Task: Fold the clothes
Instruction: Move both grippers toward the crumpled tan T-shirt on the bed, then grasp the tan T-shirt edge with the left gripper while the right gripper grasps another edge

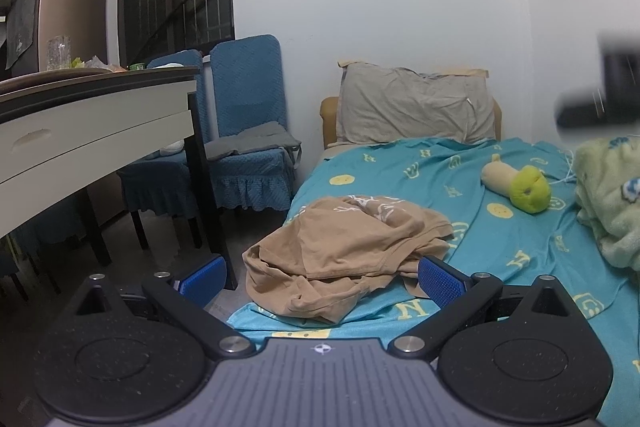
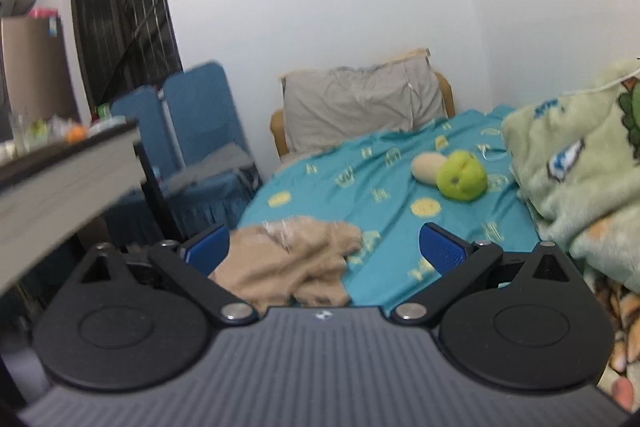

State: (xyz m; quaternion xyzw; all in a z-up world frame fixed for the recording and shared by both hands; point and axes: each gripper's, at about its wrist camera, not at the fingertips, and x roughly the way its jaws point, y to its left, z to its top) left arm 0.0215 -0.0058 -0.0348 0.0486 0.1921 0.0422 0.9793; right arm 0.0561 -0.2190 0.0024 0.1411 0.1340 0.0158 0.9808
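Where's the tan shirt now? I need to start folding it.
The tan shirt lies crumpled at the bed's near left edge on the teal sheet, between the open left gripper fingers in that view.

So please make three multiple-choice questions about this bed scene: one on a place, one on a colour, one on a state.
1. Where does the tan garment lie?
A. on the chair
B. near the bed's left edge
C. on the pillow

2. What colour is the bedsheet?
A. teal
B. red
C. white

3. How is the left gripper?
A. shut on the garment
B. open
C. out of view

Answers: 1 B, it is crumpled on the sheet by the edge. 2 A, teal with yellow prints. 3 B, its blue pads stand wide apart.
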